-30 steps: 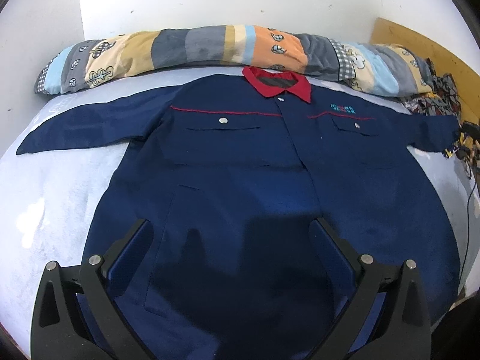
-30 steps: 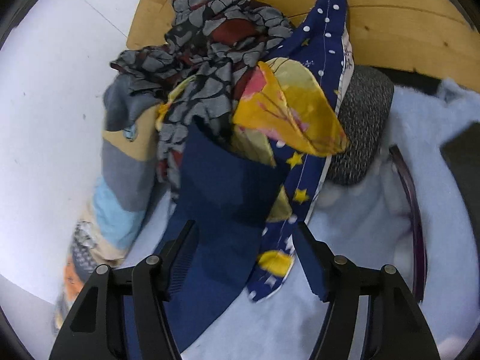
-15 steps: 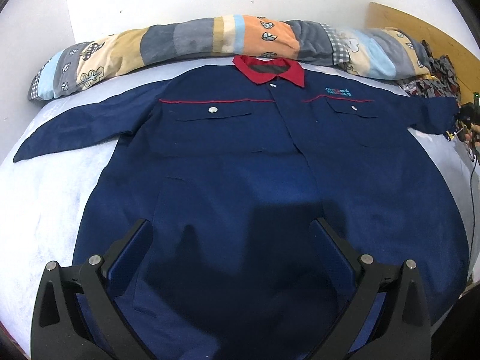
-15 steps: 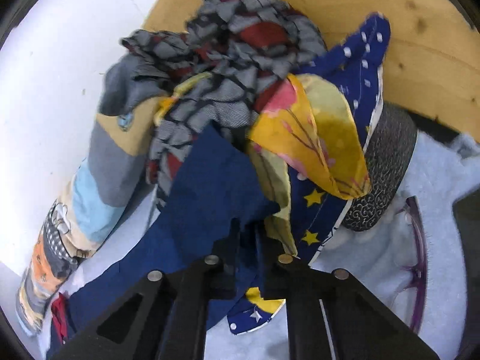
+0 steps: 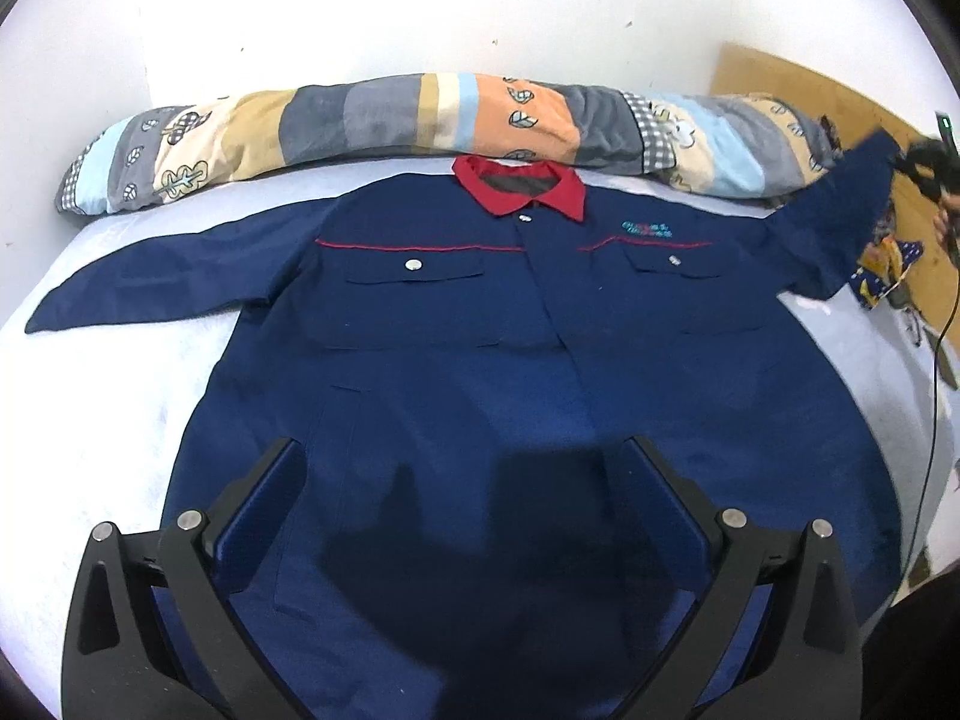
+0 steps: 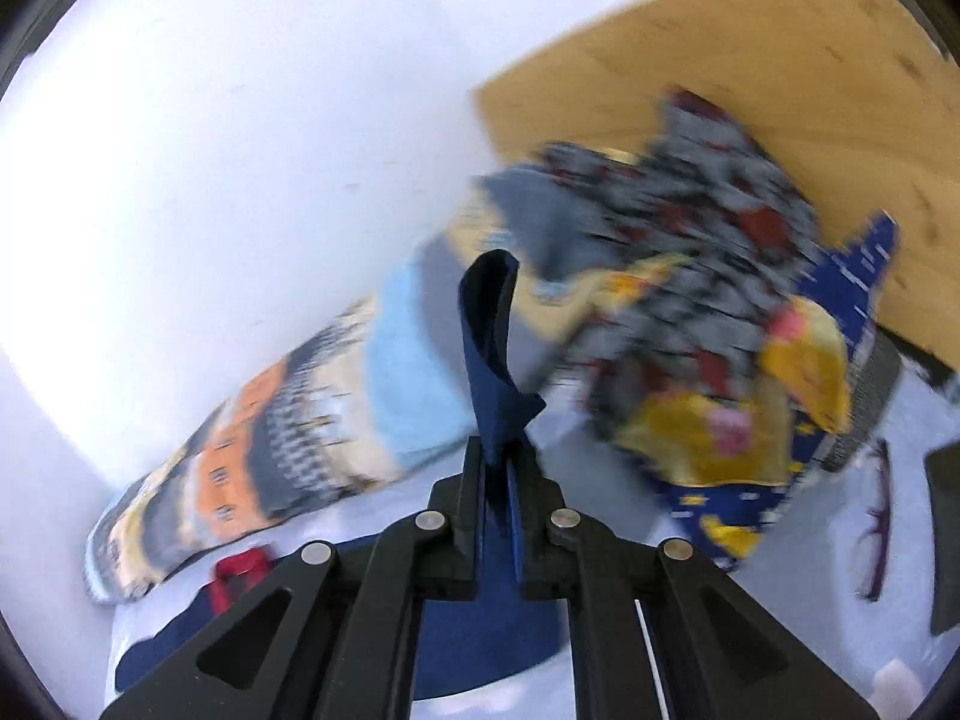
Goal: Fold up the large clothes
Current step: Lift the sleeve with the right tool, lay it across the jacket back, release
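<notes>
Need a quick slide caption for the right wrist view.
Right gripper shut on the navy jacket's sleeve cuff, lifted before the striped bolster and a heap of patterned clothes.

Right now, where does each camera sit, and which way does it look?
Left wrist: on the open left hand-held gripper, over the jacket hem, looking toward the bolster and wall.
Right wrist: on the right hand-held gripper, shut on the jacket's sleeve cuff, facing the clothes pile.
Shared: jacket, bolster, wooden board.
</notes>
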{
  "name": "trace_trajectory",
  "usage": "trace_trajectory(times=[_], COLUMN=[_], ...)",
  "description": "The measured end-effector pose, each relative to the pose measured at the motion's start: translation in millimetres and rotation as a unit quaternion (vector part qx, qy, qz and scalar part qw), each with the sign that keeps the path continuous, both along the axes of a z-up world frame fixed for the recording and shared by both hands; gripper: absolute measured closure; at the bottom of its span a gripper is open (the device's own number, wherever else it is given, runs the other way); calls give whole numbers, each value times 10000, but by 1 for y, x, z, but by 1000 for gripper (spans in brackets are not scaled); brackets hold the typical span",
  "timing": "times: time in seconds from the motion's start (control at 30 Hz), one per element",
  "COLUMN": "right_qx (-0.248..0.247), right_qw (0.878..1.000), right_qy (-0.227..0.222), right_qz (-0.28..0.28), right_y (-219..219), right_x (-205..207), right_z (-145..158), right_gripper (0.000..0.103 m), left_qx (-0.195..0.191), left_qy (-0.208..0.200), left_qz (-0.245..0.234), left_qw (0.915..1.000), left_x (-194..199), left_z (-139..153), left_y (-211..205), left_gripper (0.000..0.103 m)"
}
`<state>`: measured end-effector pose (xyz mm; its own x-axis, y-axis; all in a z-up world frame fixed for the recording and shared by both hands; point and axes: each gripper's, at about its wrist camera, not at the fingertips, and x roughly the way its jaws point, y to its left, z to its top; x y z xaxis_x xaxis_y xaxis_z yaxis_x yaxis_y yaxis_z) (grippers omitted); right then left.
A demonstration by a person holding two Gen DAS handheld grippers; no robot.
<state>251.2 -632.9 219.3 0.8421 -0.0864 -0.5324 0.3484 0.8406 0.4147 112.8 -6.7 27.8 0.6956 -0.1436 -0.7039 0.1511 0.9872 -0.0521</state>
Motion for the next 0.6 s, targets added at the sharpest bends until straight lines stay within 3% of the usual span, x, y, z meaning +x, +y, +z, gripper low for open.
trace_trajectory(times=[0.23,0.33,0.47,0.6], right_qx=[-334,-460,-488,-428], right_qw=[9934,9857,9714,9540], right_qy=[-287,-360,-254,208], right_qz=[1055,1578,2311,2961], right_y=[163,244,355,462], right_x=[29,45,65,87], right_z=[91,108,88,22], right_gripper=[96,96,96,96], left_qx=[-111,-226,-418,-573], left_qy=[-39,18,149,230], left_qz=[5,75,278,506], left_qw=[9999,9997,9986,9968], left_x=[-8,-11,-12,-13], left_z=[9,9,8,6], left_y=[17,31,55,78], left_gripper=[0,0,0,0])
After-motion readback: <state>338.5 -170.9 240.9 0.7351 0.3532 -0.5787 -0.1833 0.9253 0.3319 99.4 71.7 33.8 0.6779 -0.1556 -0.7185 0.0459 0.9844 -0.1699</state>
